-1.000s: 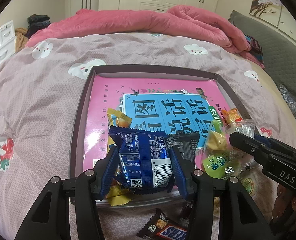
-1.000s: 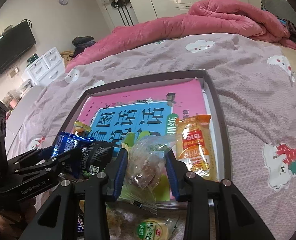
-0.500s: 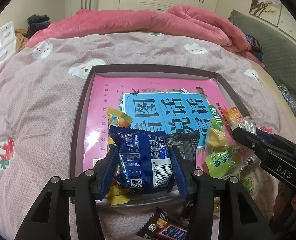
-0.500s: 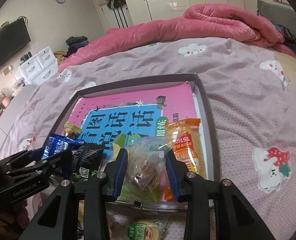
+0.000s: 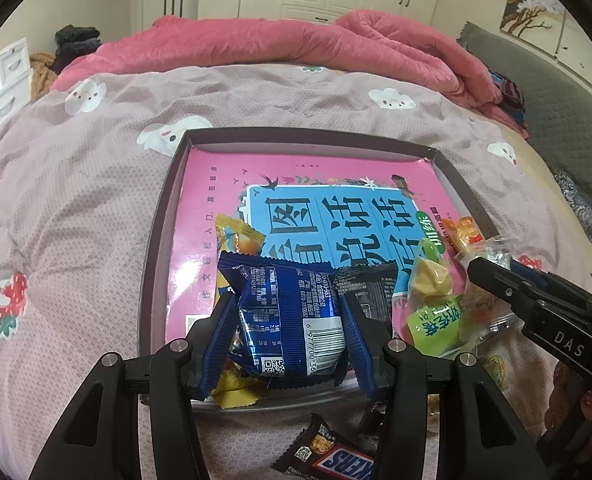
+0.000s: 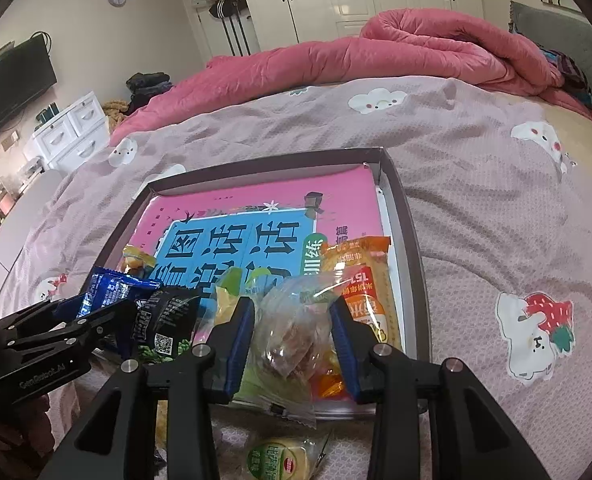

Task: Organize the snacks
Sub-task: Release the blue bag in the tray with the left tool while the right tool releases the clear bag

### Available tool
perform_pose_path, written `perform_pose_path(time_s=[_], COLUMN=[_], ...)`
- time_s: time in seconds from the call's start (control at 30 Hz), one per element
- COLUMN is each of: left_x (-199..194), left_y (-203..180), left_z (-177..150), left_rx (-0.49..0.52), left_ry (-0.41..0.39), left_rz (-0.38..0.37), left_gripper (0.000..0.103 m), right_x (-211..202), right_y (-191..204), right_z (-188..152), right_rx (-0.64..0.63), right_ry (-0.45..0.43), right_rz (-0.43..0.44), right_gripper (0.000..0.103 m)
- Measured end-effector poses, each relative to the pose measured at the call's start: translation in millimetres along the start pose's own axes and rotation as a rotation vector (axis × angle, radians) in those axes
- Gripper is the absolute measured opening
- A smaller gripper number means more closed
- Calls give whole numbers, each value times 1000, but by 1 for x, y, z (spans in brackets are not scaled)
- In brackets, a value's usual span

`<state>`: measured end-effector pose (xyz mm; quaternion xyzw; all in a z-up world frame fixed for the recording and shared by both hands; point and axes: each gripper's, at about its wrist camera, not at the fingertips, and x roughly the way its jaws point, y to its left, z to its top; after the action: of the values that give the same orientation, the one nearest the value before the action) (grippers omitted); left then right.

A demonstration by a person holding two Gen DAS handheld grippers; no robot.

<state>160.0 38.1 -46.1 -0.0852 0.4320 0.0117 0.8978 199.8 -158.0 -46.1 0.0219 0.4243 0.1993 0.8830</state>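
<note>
Left hand-held gripper point(image 5: 287, 324): we see it clamping a crinkly blue foil packet point(image 5: 291, 320);
Right hand-held gripper point(image 6: 291, 344): pinching a clear, soft plastic bag point(image 6: 291, 336);
Tray point(image 5: 155, 240): rectangular, glossy pink liner, on the bed

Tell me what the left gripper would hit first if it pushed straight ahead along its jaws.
Nothing new at first: the left gripper is already shut on the blue snack packet. Pushed on, the packet would probably slide onto the pink book lining the tray.

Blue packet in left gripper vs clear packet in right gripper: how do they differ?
The blue packet is opaque foil printed with a barcode; the clear packet shows brownish contents. The left gripper stands wider around the blue packet than the right gripper around the clear packet. Both are clamped over the tray's near edge.
</note>
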Motion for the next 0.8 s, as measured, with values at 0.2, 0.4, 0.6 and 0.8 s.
perform_pose_path(time_s=[0.2,0.4,0.6,0.8], left_x=[-1,-1,-2,-4], left_y=[1,2,4,6], left_z=[1,1,1,1], left_rx=[-5,-12,-20,-32], left_ry=[3,5,8,6], left_rz=[-5,-9,-11,-12], left_gripper=[54,54,55,55], right_x=[-3,-10,-15,-12], right_y=[-2,-9,-8,2], right_z=[0,-2,-5,-7], right_rx=[18,52,51,10], right_ry=[3,11,16,23], right_rz=[21,45,67,72], right_gripper=[39,39,39,39])
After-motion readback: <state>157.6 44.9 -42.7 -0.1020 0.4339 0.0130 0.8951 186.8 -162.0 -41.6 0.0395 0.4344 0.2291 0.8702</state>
